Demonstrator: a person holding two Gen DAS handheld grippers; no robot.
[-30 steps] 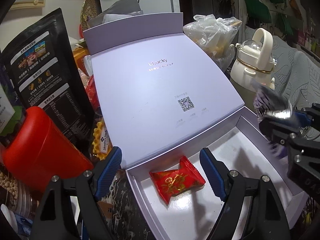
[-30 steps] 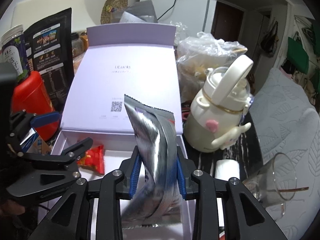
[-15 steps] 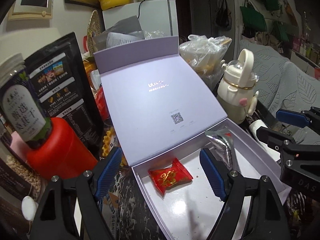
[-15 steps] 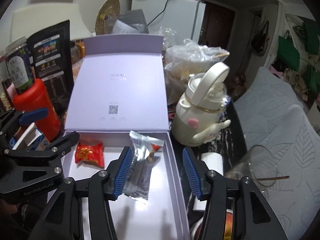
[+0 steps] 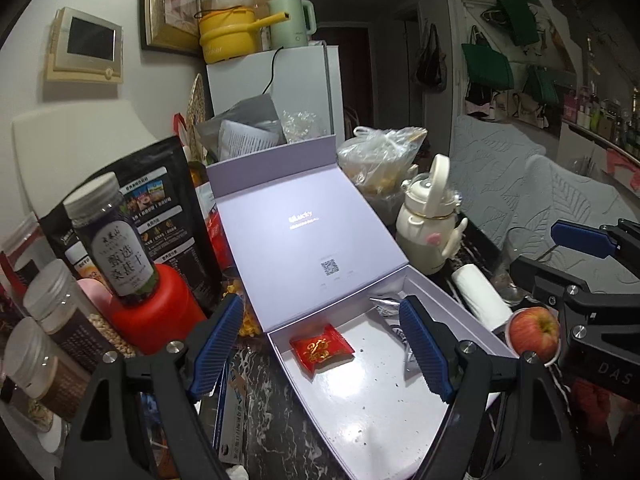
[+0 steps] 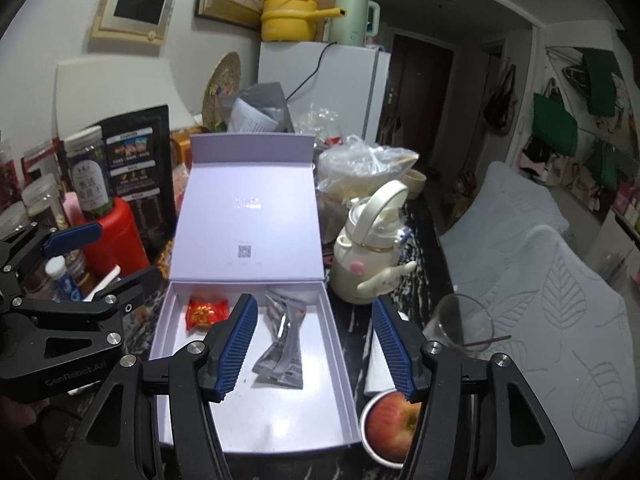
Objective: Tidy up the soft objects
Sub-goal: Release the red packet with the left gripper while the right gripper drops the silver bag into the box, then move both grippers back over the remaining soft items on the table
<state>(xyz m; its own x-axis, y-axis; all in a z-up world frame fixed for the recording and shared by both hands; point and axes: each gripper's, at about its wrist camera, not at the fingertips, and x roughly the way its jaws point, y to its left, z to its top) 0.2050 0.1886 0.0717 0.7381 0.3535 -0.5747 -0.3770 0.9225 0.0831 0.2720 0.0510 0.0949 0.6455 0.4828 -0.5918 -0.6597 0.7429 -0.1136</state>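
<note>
Silver packet (image 6: 280,344) in the box (image 6: 340,360), beneath the empty, opening right claw (image 6: 312,350)

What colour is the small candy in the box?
Red with gold print; the candy shows best in the left wrist view.

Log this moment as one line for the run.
box: open | inside: red packet, silver pouch | left tongs: open, empty | right tongs: opening, empty

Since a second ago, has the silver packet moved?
Yes. The silver packet has left the right gripper, whose jaws are opening, and now lies on the floor of the lavender box, right of the red candy.
</note>
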